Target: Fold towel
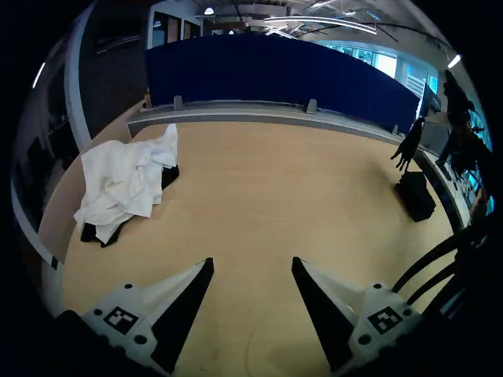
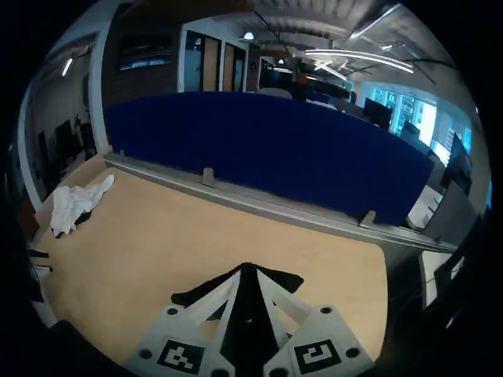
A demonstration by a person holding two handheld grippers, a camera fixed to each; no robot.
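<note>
Step in hand: the right gripper [image 2: 249, 267] is taking hold of the black towel [image 2: 284, 278] at the near end of the worktop [image 1: 270, 188], probably to start a fold.
Right gripper state: its fingers are meeting at the tips, and the towel is rising to a peak right there, so they seem to be pinching the cloth.
Left gripper state: the left gripper [image 1: 252, 259] is hanging over bare wood with its fingers wide apart, gripping nothing.
Doing it well: the free gripper should be taking a second corner, so both are carrying one edge level. The lift should be staying low and slow to keep the cloth from bunching.
Towel's look: it is lying mostly flat and dark, spreading out to both sides of the fingers; its full outline is hiding behind them.
Other cloth: a crumpled white pile [image 1: 122, 179] is sitting on something dark at the far left corner, well apart, near the blue divider [image 1: 270, 69].
</note>
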